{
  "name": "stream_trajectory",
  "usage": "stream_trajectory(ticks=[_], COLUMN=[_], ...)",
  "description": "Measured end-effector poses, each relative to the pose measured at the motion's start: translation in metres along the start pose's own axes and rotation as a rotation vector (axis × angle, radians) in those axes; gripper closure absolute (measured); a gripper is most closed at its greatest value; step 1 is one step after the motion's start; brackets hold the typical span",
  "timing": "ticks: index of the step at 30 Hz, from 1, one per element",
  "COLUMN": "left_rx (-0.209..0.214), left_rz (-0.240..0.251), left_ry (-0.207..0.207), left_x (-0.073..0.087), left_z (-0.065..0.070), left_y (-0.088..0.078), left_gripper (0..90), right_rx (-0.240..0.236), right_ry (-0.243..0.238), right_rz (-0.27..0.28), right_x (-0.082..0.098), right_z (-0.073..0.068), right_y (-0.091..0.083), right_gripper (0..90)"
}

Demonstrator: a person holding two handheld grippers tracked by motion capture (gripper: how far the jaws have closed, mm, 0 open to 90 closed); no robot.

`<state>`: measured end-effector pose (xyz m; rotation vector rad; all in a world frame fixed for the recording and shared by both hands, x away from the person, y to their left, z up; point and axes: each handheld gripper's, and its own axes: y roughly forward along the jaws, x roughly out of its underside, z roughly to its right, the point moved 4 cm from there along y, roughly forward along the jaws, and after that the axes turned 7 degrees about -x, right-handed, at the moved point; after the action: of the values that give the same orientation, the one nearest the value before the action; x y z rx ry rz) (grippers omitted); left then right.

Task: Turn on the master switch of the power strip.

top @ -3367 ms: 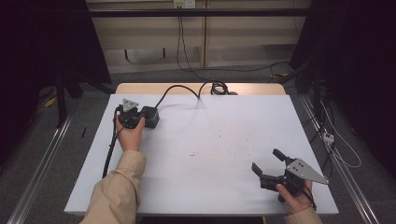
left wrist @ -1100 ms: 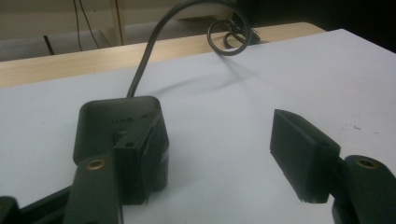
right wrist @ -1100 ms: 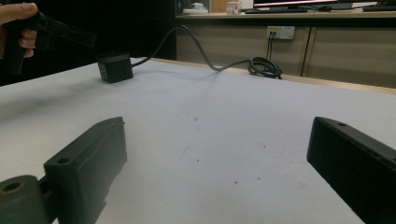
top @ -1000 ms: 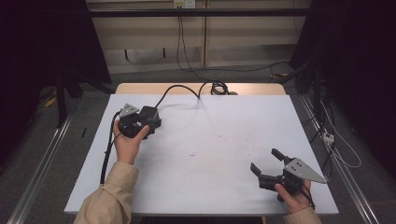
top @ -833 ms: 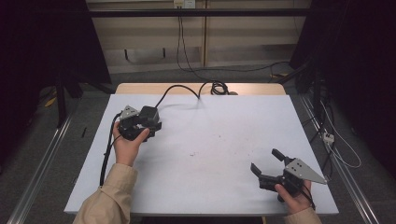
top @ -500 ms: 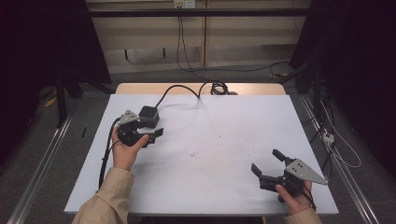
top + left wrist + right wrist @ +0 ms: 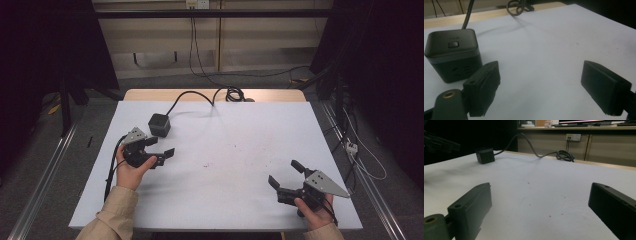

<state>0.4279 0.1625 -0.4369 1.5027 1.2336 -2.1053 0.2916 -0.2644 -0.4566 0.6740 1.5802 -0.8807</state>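
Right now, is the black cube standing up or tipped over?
Standing up: the black cube sits flat on the table, button face on top.

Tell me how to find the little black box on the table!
Start at the big white table and look to its far left part. There sits a small dark cube with a thick black cable running from it to the table's far edge. It has a button on top and socket holes in its side, and sits just beyond the left tongs.

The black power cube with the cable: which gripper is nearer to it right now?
Left. The left gripper, jaws just opened with nothing between them, sits just in front of the power cube, apart from it. The right gripper is open far across the table, near its front right corner.
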Motion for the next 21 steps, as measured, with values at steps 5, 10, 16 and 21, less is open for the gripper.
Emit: stream_trajectory(ticks=[5,10,16,21], left_rx=[0.003,0.015,0.012,0.012], left_rz=[0.017,0.02,0.019,0.023], left_ry=[-0.001,-0.011,-0.015,-0.01], left_x=[0.004,0.009,0.015,0.018], left_z=[0.0,0.001,0.0,0.001], left_y=[-0.007,-0.013,-0.02,-0.025], left_gripper=[13.3,12.2,10.4,8.7], right_rx=[0.0,0.0,0.002,0.003], right_ry=[0.001,0.0,0.002,0.006], right_rz=[0.001,0.003,0.002,0.007], right_x=[0.0,0.0,0.0,-0.001], right_z=[0.0,0.0,0.0,0.0], right_y=[0.0,0.0,-0.001,-0.001], right_gripper=[4.2,4.2,4.2,4.2])
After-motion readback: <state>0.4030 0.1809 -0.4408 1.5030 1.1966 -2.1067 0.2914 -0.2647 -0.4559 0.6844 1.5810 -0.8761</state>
